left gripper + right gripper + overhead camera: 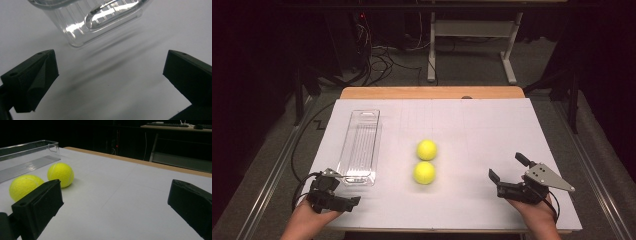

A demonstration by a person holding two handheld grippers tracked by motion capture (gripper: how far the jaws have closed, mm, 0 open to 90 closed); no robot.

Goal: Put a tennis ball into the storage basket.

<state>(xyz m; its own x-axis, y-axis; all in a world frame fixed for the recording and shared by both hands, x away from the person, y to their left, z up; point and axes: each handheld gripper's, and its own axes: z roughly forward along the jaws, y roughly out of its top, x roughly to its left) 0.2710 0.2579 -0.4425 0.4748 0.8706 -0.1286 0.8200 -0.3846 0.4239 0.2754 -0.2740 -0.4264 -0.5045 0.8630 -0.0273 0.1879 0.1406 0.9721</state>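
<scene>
I hold my left gripper (pixel 343 199) with its jaws wide apart and nothing between them; the clear plastic tray (pixel 100 20) lies just ahead of them, untouched. My right gripper (pixel 507 167) also has its jaws spread, gripping nothing. Two yellow tennis balls (pixel 60 174), touching each other, sit beyond its left jaw.
</scene>
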